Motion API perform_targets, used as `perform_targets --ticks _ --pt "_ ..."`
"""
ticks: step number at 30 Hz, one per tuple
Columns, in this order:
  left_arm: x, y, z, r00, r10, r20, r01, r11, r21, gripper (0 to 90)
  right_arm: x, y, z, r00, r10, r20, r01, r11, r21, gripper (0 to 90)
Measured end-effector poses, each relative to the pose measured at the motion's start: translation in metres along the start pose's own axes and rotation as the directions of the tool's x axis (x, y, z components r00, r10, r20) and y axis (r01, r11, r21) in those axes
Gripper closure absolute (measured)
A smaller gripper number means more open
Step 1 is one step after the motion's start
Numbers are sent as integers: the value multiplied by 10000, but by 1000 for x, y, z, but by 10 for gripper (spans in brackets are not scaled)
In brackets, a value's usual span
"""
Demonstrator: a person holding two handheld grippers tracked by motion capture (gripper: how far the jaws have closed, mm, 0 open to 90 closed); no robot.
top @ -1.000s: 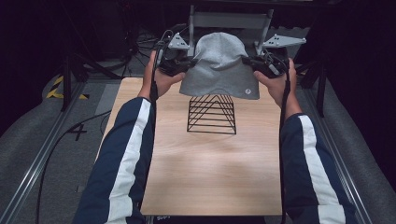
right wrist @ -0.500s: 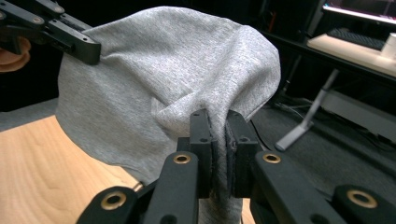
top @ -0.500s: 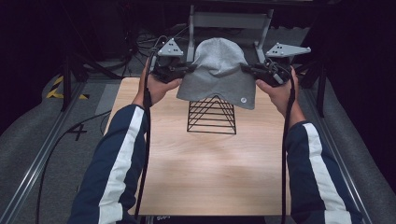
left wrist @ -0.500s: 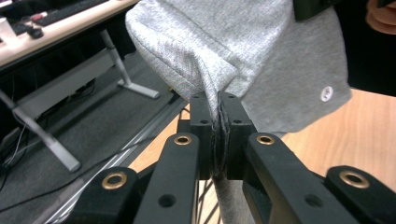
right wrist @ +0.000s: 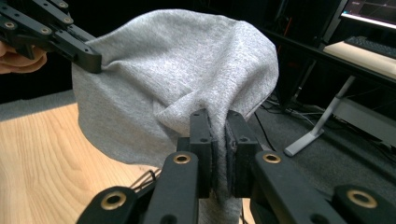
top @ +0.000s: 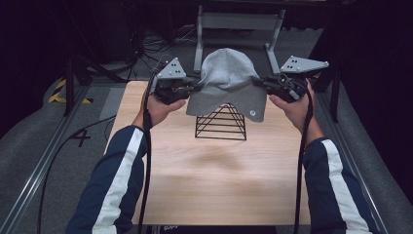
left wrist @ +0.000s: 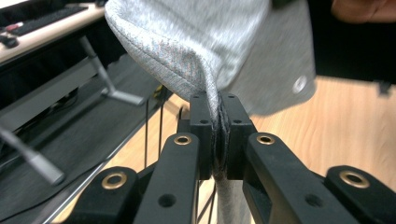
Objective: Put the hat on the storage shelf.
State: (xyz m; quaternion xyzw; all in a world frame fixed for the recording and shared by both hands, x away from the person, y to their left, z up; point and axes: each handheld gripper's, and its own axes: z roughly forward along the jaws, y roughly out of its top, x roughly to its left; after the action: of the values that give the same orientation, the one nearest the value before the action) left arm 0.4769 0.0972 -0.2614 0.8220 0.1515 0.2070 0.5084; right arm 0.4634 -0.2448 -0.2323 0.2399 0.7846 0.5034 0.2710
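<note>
A grey knit beanie [top: 226, 80] hangs stretched between my two grippers, above a black wire pyramid stand [top: 221, 121] on the wooden table [top: 214, 170]. My left gripper [top: 195, 87] is shut on the hat's left rim, and in the left gripper view the fabric [left wrist: 205, 51] is pinched tight between the jaws [left wrist: 218, 135]. My right gripper [top: 260, 82] is shut on the right rim; the right gripper view has the cloth [right wrist: 187, 70] bunched between its jaws [right wrist: 219, 149]. The hat's lower edge drapes over the stand's peak. The other gripper [right wrist: 56, 37] appears at upper left in the right gripper view.
A grey metal frame [top: 238, 29] stands on the dark floor beyond the table's far edge. Cables [top: 146, 161] trail from both grippers along the person's sleeves. A rail [top: 39, 170] runs beside the table's left side. The near half of the tabletop is bare wood.
Both hands have carried the hat toward the near side and lower, so it now hangs over the stand's top. Both grips stay unchanged.
</note>
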Motion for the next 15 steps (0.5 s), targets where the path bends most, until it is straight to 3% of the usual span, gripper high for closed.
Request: perform_targets --ticks 4,9,11,15 --pt "-1 -11 10 10000 -33 -88 36 9994 338 856 3 -10 7 9999 -150 39 149 9994 302 837" --pt "1 -32 27 9996 -213 -207 229 9963 829 855 7 -35 23 9999 -29 -161 41 9971 758 836" --pt "0 -47 36 9990 -396 -213 418 9924 1157 855 8 -47 29 9997 3 -232 19 9953 965 836" --pt "-2 -60 43 9983 -533 -225 558 9901 1285 855 8 -61 34 9997 94 -243 -65 9932 1164 836"
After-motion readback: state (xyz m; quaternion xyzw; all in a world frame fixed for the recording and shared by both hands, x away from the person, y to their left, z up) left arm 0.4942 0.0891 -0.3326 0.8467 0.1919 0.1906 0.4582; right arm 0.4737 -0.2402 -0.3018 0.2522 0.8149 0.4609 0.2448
